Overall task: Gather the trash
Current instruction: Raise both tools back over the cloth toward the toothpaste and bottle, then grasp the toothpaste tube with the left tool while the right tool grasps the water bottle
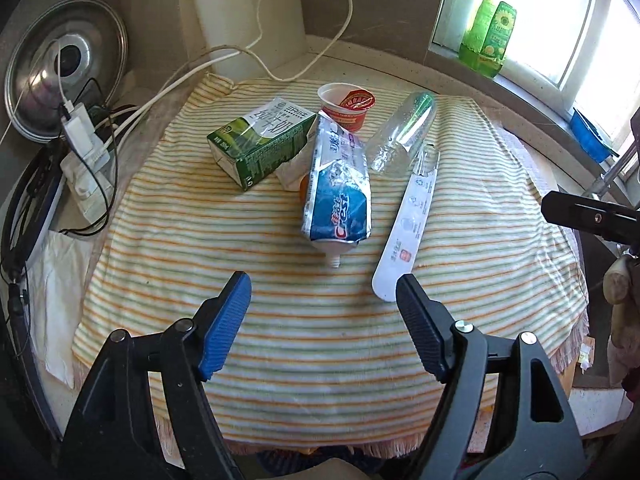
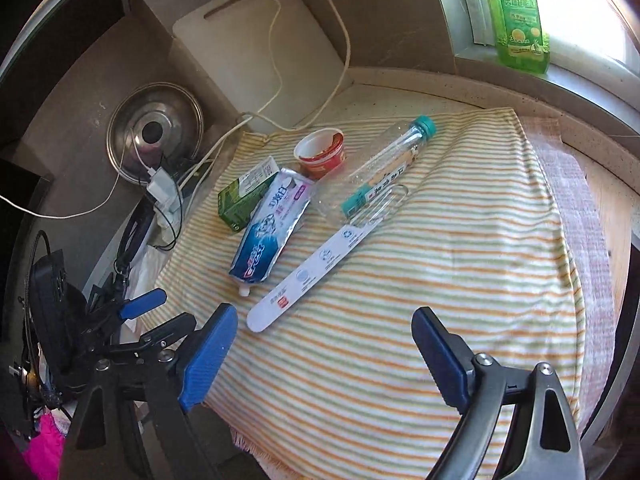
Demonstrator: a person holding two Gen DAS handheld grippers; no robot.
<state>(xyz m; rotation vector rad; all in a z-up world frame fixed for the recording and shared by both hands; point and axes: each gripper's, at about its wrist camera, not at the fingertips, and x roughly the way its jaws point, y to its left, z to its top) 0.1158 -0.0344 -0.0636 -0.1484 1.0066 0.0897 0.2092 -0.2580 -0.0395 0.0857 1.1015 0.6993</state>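
Both grippers stand over the near edge of the striped cloth (image 1: 320,344), jaws spread wide with nothing between them. The left gripper (image 1: 324,292) and the right gripper (image 2: 324,328) each show ribbed blue or black pads, clear of all items.

Nearest item: a long flat white package (image 1: 404,224), stiff card or plastic with a rounded near end. In the left view that end lies just beside the tip of the right-hand finger (image 1: 412,300); in the right view it lies just ahead of the left-hand finger. Its long axis runs away from the jaws, angled up and to the right. Judgement: either hand is about equally near; a grip across the narrow width suits better than one along the length.

Next, a squeezed toothpaste tube (image 1: 340,196), crinkled foil-like skin, uncapped nozzle pointing toward the grippers. Its far end rests against a green milk carton (image 1: 260,144), boxy, lying on its side to the left.

Beyond the tube stands a small red-and-white cup (image 1: 346,106), lid peeled back. To the right lies a clear plastic bottle (image 1: 400,136), smooth, on its side, its base touching the package's far end.

All trash sits on the cloth; none collected yet in view. Cables (image 1: 256,52) trail behind.
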